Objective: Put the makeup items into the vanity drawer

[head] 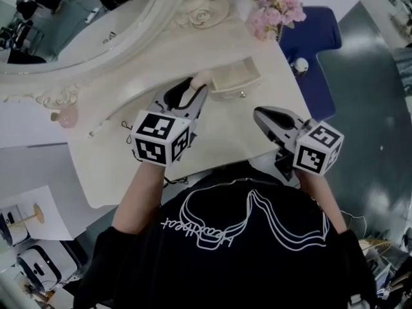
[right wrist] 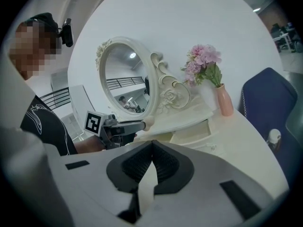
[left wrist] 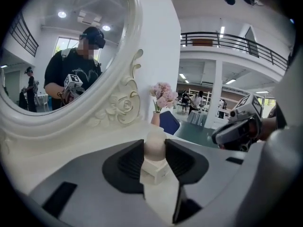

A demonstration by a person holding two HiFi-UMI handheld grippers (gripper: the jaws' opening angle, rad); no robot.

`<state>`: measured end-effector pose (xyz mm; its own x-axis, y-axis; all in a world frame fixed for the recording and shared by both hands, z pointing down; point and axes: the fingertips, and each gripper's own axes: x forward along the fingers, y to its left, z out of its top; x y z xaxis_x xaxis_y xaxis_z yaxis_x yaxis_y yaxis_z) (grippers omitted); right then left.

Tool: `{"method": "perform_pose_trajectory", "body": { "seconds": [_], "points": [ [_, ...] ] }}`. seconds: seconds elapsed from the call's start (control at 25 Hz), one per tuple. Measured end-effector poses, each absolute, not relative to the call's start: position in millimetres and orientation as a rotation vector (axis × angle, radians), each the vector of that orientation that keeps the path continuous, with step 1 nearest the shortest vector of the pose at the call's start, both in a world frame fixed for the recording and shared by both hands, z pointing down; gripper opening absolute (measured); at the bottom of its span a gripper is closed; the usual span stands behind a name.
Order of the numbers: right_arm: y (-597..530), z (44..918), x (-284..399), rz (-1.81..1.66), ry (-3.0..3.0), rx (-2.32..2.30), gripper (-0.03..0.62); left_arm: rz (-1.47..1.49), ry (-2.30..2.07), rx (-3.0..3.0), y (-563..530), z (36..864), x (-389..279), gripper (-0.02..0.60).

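Above vanity top point(head: 225, 137), left gripper point(head: 193, 90) jaws pinch round-capped item point(left wrist: 154, 148); right gripper point(head: 261, 114) jaws together.

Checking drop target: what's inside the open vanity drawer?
Only bare cream floor shows in the drawer; no items. Its front wall covers the nearest strip. The left gripper holds the makeup item beside it, not inside.

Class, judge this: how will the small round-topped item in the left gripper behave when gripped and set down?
The round-topped item probably slips easily: its smooth dome gives the ribbed pads little flat contact. Its square white base should stop rolling, though it looks tall enough to tip.
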<state>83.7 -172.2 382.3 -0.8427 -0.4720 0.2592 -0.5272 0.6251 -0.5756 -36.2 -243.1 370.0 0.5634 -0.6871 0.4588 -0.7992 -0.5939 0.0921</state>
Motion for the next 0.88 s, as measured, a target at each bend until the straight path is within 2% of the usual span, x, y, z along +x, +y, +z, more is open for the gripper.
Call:
{"method": "perform_pose_trajectory", "body": {
  "seconds": [0.48, 0.88],
  "points": [
    [-194.4, 396.4, 123.7, 1.078, -2.72, 0.95, 0.005, 0.662, -1.075, 2.532, -275.6, 406.5, 25.0, 0.146],
    [-203.2, 405.7, 144.4, 1.12, -2.69, 1.006, 0.005, 0.802, -1.011, 2.489, -288.3, 446.1, 40.2, 0.16]
  ]
}}
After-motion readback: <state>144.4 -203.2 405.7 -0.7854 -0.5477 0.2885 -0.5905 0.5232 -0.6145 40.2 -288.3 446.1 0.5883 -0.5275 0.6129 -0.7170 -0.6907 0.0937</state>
